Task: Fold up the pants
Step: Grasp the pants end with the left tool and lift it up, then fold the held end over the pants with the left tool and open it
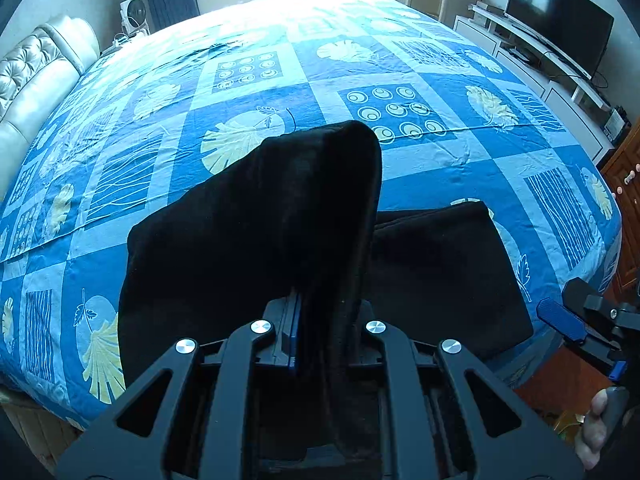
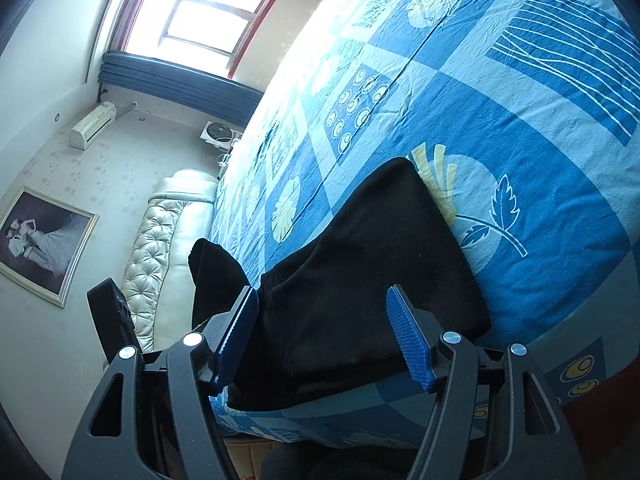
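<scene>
Black pants [image 1: 248,240] lay on the near part of the bed [image 1: 400,40], over the blue patterned bedsheet [image 1: 440,168]. One portion was raised off the sheet in a tall fold, peaking above the left claw [image 1: 320,332]. That claw was clamped on the fabric: cloth filled the space between its blue pad and the opposite finger and ran down into the claw body. The rest of the pants spread flat to either side, a broad dark panel on the left and a flatter folded section [image 1: 448,272] on the right, touching the sheet near the bed's front edge.

The right claw [image 2: 324,340] was held apart, its two blue ribbed pads [image 2: 408,340] spread wide with nothing between them. It hovered at the bed's near edge, just above the flat part of the pants [image 2: 360,280]. Contact with the cloth could not be judged. In the left wrist view the right claw [image 1: 572,316] showed at the far right edge, beside the bed corner.

No containers were in view. Around the bed: a tufted cream headboard [image 1: 36,80], a television [image 1: 560,20] on a white stand [image 1: 532,72], a window [image 2: 208,12] with dark curtains, and a framed photograph [image 2: 40,244] on the wall.
</scene>
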Available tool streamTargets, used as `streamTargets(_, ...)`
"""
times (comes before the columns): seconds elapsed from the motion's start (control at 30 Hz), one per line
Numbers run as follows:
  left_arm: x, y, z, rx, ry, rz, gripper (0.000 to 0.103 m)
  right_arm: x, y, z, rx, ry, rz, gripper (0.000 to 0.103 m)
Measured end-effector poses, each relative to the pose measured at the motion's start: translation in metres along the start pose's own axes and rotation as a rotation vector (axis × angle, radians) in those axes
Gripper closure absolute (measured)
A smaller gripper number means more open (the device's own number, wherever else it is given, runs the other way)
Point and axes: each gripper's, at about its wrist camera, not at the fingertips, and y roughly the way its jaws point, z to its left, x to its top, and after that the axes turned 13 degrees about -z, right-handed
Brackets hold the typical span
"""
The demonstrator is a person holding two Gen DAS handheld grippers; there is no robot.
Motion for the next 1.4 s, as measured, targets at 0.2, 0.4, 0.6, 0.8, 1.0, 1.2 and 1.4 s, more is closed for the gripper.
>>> streamTargets(0.2,-0.012,0.021,-0.029,0.013,0.039,0.017,0.090,0.007,-0.001,-0.010,-0.005,0.031,-0.005,0.037)
streamTargets(0.4,-0.022,0.034,-0.045,0.039,0.064,0.019,0.090,0.012,-0.003,-0.020,-0.016,0.051,-0.011,0.037)
streamTargets(0.6,-0.028,0.041,-0.050,0.053,0.083,0.009,0.089,0.013,-0.001,-0.032,-0.033,0.076,-0.004,0.036)
streamTargets(0.8,-0.031,0.044,-0.053,0.064,0.105,-0.004,0.089,0.011,0.001,-0.038,-0.044,0.083,0.004,0.036)
streamTargets(1.0,-0.032,0.038,-0.059,0.056,0.137,-0.029,0.082,0.014,-0.004,-0.037,-0.048,0.079,-0.010,0.036)
streamTargets(1.2,-0.033,0.004,-0.066,-0.077,0.133,-0.089,0.047,0.019,-0.015,-0.027,-0.037,0.046,-0.041,0.037)
streamTargets(1.4,-0.045,-0.054,-0.017,-0.202,0.025,-0.167,0.015,0.006,-0.001,0.002,0.048,-0.040,0.050,0.037)
